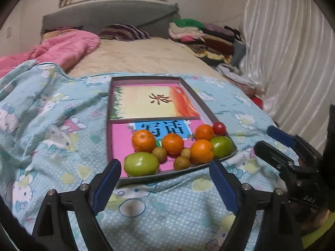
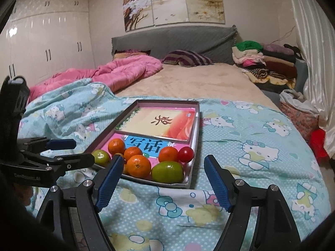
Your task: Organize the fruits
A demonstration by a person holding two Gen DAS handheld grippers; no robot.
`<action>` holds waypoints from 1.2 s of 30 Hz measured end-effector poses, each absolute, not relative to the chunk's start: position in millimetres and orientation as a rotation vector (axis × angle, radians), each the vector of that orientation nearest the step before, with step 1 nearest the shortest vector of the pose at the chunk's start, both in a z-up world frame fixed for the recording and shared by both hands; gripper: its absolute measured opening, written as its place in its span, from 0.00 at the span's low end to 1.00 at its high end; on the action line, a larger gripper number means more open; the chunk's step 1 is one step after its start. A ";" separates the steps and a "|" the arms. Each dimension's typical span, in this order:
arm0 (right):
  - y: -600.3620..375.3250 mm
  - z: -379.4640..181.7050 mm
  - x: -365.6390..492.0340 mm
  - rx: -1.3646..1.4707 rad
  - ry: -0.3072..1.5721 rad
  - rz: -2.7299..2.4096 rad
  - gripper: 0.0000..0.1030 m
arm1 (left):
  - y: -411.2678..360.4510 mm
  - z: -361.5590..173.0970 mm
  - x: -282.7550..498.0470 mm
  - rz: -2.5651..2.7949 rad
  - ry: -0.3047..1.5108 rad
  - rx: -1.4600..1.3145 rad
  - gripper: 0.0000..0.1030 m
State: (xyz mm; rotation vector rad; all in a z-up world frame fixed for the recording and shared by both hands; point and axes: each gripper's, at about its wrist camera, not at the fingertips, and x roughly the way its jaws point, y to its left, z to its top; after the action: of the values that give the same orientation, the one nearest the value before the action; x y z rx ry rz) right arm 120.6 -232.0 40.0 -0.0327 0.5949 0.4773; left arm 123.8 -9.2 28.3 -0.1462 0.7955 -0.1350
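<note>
Bed: left gripper [image 1: 165,179], right gripper [image 2: 163,177] wide, empty.

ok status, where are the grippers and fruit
Left gripper and right gripper open, empty, short of the tray. Fruit clustered at its near end. Nothing in the way.

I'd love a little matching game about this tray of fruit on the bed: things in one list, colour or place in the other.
Things:
1. tomato
2. book
3. quilt
4. tray

Descriptions:
A. pink, bunched up beside the pillow
B. red, by the tray's right wall
C. on the blue cartoon blanket
D. at the tray's far end, clear of the fruit

Pairs: 1-B, 2-D, 3-A, 4-C
</note>
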 end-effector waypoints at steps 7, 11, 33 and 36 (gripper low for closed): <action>-241.4 33.8 94.3 0.005 0.598 0.458 0.80 | 1.8 17.4 96.8 -0.059 0.794 -0.181 0.88; -241.0 28.0 84.1 0.006 0.609 0.439 0.80 | 4.5 8.6 80.9 -0.011 0.790 -0.179 0.88; -220.6 7.3 31.4 -0.052 0.642 0.385 0.81 | -12.9 -16.4 37.6 -0.013 0.842 -0.163 0.88; -219.2 1.9 34.2 -0.054 0.664 0.390 0.81 | -11.8 -16.3 38.0 -0.008 0.846 -0.171 0.88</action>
State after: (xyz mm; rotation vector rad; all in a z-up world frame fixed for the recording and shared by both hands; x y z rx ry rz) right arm 34.2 -219.2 1.9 -0.0536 0.6643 0.3905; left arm 38.0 -11.8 -16.3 -0.1709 0.8455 -0.0085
